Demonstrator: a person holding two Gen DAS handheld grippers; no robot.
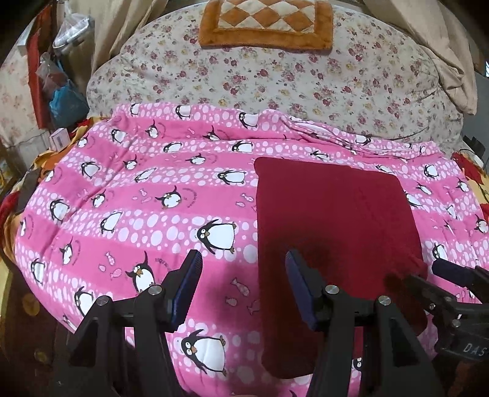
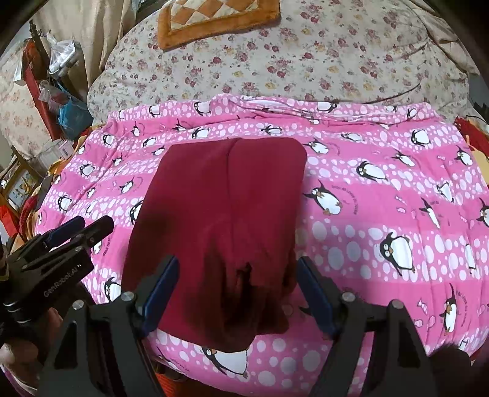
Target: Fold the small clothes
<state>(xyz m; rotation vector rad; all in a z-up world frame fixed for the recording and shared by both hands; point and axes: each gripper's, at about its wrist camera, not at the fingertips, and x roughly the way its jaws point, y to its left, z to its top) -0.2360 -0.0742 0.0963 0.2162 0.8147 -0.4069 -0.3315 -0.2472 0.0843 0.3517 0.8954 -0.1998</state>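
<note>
A dark red garment (image 1: 333, 220) lies folded in a long rectangle on the pink penguin blanket (image 1: 152, 195). It also shows in the right wrist view (image 2: 220, 207). My left gripper (image 1: 244, 290) is open and empty, with its right finger over the garment's near left edge. My right gripper (image 2: 237, 293) is open and straddles the garment's near end, where the cloth is bunched. The right gripper also shows at the right edge of the left wrist view (image 1: 428, 274). The left gripper also shows at the left of the right wrist view (image 2: 81, 227).
A floral quilt (image 1: 275, 76) lies beyond the blanket, with an orange checked cushion (image 1: 266, 24) on it. Bags and clutter (image 1: 58, 85) stand at the far left. Beige cloth (image 1: 446, 61) hangs at the far right. The blanket's near edge drops off below the grippers.
</note>
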